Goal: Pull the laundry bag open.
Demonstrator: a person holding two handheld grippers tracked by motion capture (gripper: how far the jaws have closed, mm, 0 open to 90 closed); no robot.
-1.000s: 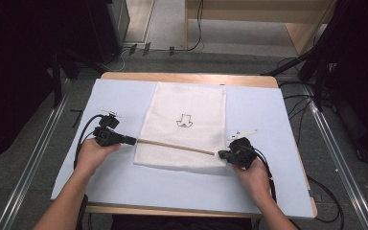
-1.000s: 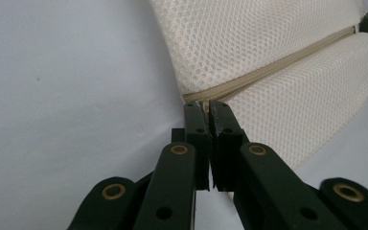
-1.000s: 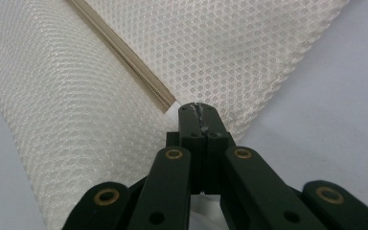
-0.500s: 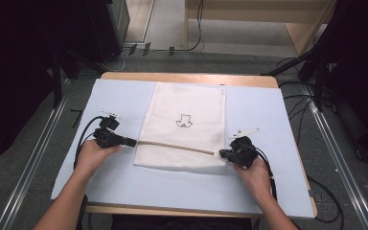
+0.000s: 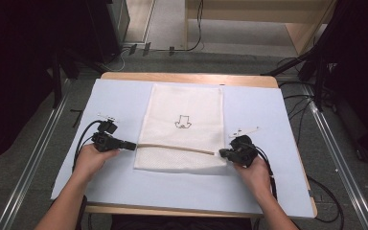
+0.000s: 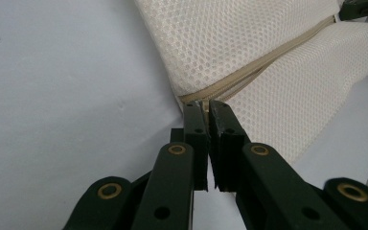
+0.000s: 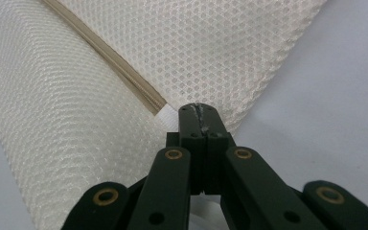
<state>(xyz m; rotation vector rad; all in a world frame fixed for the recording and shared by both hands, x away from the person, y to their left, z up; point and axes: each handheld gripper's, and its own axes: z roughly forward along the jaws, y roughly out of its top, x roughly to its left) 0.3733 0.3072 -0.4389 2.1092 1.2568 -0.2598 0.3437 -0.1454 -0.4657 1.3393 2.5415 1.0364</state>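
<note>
A white mesh laundry bag (image 5: 184, 127) lay flat in the middle of a light blue mat (image 5: 268, 110) on the counter (image 5: 187, 76). A beige zipper (image 5: 175, 148) ran across the bag near its near edge. The left tool (image 5: 130, 145) was nearly closed at the zipper's left end, seemingly pinching the slider or tape. The right tool (image 5: 223, 153) was clamped fully shut on the white tab at the zipper's right end. The step in hand looked like working the zipper; next, one tool would likely need to anchor the bag while the other drew the slider along the zipper.
</note>
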